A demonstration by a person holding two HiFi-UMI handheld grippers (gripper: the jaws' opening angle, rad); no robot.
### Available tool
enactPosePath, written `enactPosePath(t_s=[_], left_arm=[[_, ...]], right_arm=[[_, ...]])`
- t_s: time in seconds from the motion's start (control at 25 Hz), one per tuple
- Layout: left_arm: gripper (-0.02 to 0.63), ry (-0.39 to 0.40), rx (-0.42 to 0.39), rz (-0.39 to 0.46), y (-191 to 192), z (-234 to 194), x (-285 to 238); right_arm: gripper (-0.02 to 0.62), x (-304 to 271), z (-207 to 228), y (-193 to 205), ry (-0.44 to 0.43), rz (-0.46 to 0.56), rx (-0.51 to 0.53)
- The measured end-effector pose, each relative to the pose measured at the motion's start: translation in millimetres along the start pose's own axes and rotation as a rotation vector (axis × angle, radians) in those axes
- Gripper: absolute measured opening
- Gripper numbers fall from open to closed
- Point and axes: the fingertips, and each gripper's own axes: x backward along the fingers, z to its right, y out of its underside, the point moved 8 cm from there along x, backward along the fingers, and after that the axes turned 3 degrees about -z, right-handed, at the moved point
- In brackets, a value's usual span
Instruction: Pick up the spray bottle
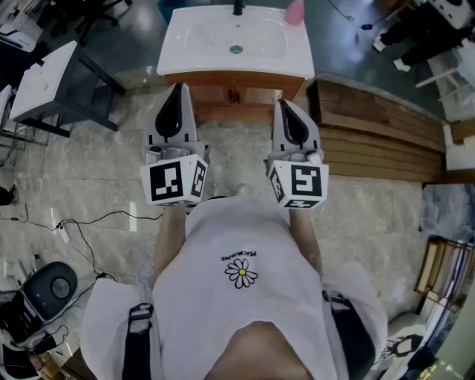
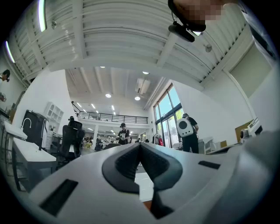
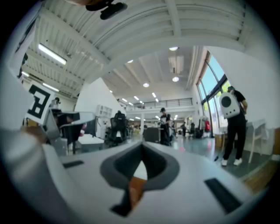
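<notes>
In the head view a pink bottle (image 1: pixel 295 11) stands on the back right corner of a white washbasin (image 1: pixel 185 52), partly cut off by the top edge. My left gripper (image 1: pixel 177 93) and right gripper (image 1: pixel 286 108) are held side by side in front of the basin's wooden cabinet, both short of the bottle. Each points toward the basin with its jaws together and nothing between them. In the left gripper view the left gripper (image 2: pixel 140 147) tilts a little upward at the hall. The right gripper (image 3: pixel 142 147) looks level. Neither gripper view shows the bottle.
A black tap (image 1: pixel 238 7) rises at the basin's back edge. Stacked wooden planks (image 1: pixel 378 126) lie on the floor to the right, a white table (image 1: pixel 41 78) stands to the left, and cables (image 1: pixel 82 223) trail across the floor. People (image 3: pixel 234 127) stand farther off in the hall.
</notes>
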Motion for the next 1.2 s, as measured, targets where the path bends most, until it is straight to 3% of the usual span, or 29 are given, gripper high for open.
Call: enactPosePath(t_s=[0.44, 0.84, 1.2], left_arm=[[0.018, -0.006, 0.001, -0.001, 3, -3, -7], [0.018, 0.019, -0.013, -0.015, 8, 12, -15], [0.018, 0.008, -0.036, -0.056, 19, 18, -18]], right_arm=[[0.029, -6, 1, 6, -0.001, -0.016, 0.011], [0.029, -4, 13, 12, -0.027, 0.006, -0.053], [0.029, -13, 21, 22, -0.035, -0.042, -0.066]])
